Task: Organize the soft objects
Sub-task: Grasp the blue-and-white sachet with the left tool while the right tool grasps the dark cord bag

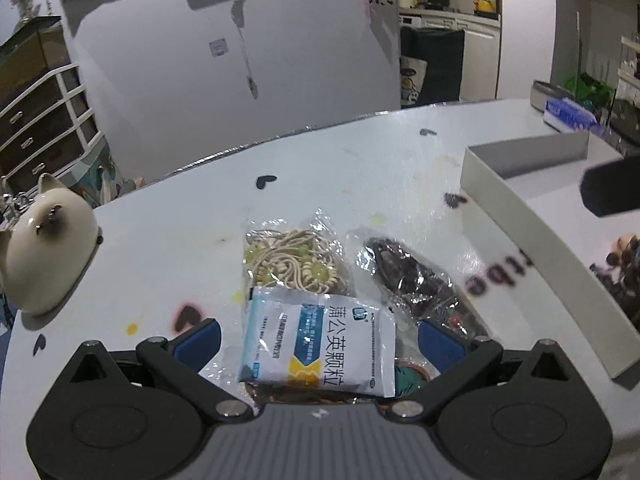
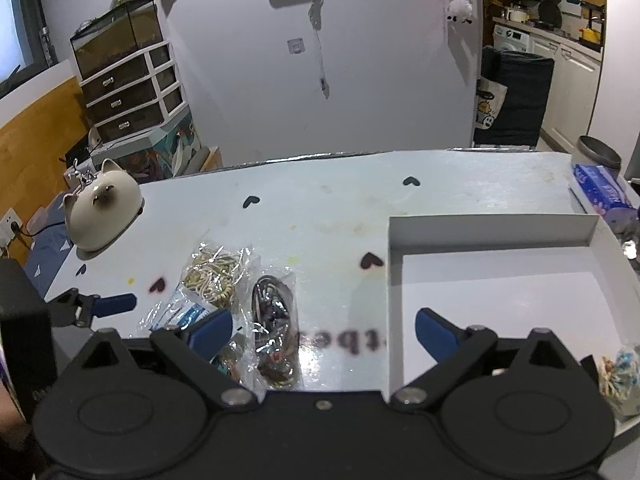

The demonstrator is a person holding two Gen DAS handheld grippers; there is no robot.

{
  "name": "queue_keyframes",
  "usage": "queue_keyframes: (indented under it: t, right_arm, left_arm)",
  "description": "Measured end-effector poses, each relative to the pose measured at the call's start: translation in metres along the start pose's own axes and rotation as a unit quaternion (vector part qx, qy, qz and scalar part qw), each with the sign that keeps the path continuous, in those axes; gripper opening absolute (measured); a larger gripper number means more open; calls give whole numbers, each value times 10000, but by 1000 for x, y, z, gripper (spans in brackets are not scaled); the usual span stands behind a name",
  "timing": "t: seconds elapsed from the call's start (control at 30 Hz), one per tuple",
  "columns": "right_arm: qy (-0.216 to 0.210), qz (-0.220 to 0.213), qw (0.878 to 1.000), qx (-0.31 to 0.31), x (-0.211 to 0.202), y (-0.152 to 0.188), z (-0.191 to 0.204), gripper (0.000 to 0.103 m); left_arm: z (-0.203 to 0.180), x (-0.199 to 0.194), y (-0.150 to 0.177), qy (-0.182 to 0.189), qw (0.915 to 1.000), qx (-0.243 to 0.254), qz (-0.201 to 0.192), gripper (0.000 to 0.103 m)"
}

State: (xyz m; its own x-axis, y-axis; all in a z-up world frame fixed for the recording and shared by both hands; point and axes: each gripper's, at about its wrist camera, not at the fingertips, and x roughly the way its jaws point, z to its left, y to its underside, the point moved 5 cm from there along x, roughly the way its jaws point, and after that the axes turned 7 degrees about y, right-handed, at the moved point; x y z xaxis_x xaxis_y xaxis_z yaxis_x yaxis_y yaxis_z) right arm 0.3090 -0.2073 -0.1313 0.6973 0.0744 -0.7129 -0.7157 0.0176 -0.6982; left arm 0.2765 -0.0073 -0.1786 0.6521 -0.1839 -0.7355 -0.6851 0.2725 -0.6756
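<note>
Left gripper (image 1: 316, 338) hanging low over table (image 1: 320, 168), fingers spread wide, straddling white-and-blue sachet (image 1: 318, 346) without pinching it. Lying just beyond: clear bag of beige cord (image 1: 294, 260), beside it clear bag of dark items (image 1: 412, 276). Right gripper (image 2: 324, 330) gaping wide too, holding nothing, hovering at white tray's (image 2: 492, 226) left wall. Small patterned bundle (image 2: 620, 376) sitting in tray's near right corner. Cat figurine (image 2: 102, 210) standing far left.

Both wrist cameras look forward low over the table (image 2: 328, 208), sharing the packets (image 1: 316, 336) and white tray (image 2: 492, 232).
</note>
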Motion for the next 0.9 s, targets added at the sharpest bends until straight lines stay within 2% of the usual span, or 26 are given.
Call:
queue_keyframes:
  t: [0.13,0.27,0.6,0.73,0.9]
  right_arm:
    - [-59,97,9999,-38,12,-3,7,96]
    - [-194,278,9994,-74,27,-6,16,86]
    - [-319,670,9972,-70,67,-10,33,84]
    - [-369,830,9959,0,81,-8,36,82]
    - [-401,1076,9934,82,101,-5,40,75]
  left_arm:
    - [-1,14,3,55,9999,66,118,103]
    - [2,22,5,111,9998,41,158,103]
    - [6,33,7,172,9995,144,225,103]
    - [4,34,7,202,9990,349,215,103]
    - [8,35,9,388,9987,139,313,99]
